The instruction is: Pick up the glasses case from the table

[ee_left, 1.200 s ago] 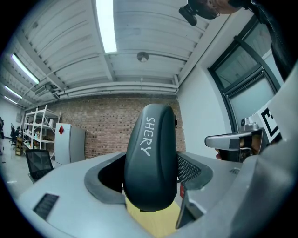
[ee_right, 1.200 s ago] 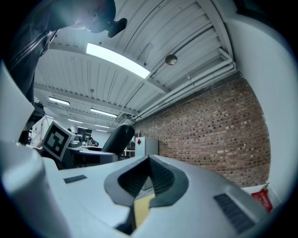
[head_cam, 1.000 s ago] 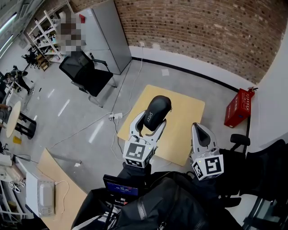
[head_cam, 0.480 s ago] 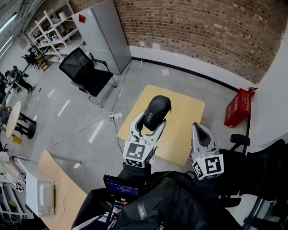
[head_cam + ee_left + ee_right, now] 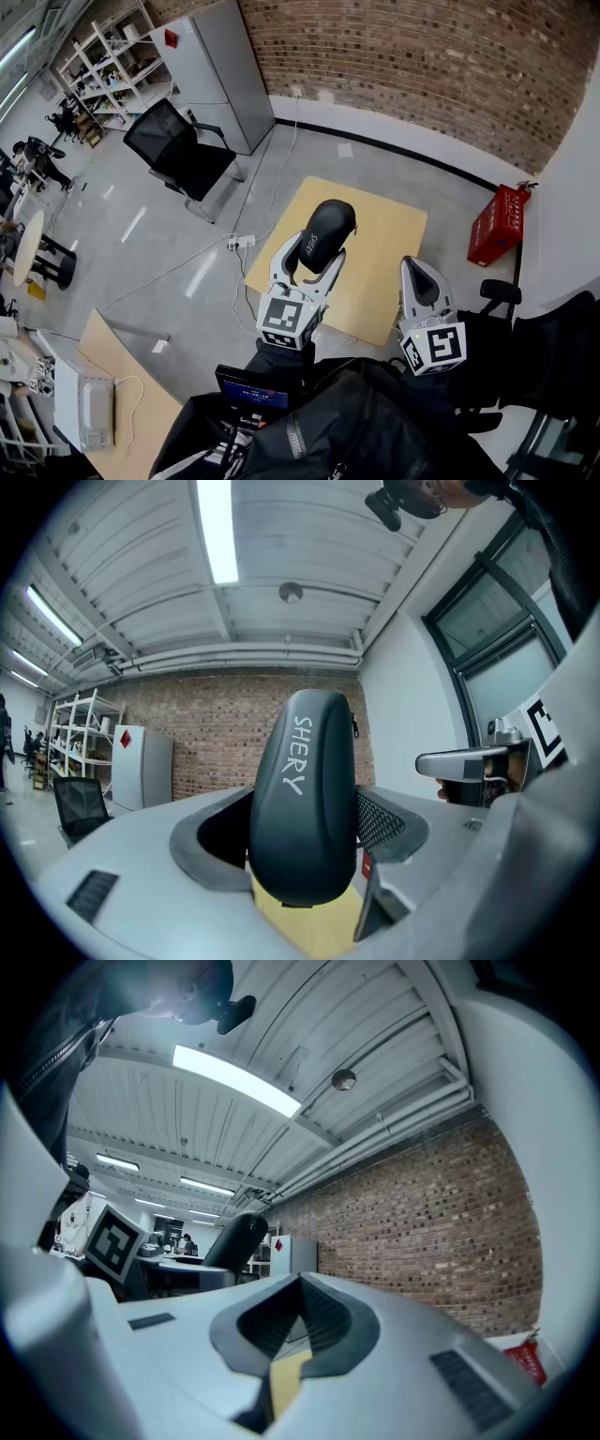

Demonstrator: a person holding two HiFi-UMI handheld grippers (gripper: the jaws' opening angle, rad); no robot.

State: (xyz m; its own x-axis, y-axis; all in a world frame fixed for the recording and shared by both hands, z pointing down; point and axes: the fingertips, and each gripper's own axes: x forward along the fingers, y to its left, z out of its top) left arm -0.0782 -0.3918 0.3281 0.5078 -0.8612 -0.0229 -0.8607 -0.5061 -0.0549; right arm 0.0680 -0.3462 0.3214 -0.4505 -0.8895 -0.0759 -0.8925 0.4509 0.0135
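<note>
A black oval glasses case (image 5: 324, 232) with white lettering is held up in the air, well above the small wooden table (image 5: 384, 246). My left gripper (image 5: 311, 265) is shut on it, and in the left gripper view the case (image 5: 302, 799) stands upright between the jaws of the left gripper (image 5: 305, 841). My right gripper (image 5: 417, 277) hangs to the right at about the same height, shut with nothing between its jaws. In its own view the right gripper (image 5: 298, 1330) shows its pads pressed together.
A black office chair (image 5: 180, 150) stands on the grey floor at the left, near a grey cabinet (image 5: 214, 66). A red crate (image 5: 498, 224) sits by the brick wall at the right. A cable with a power strip (image 5: 240, 242) lies left of the table.
</note>
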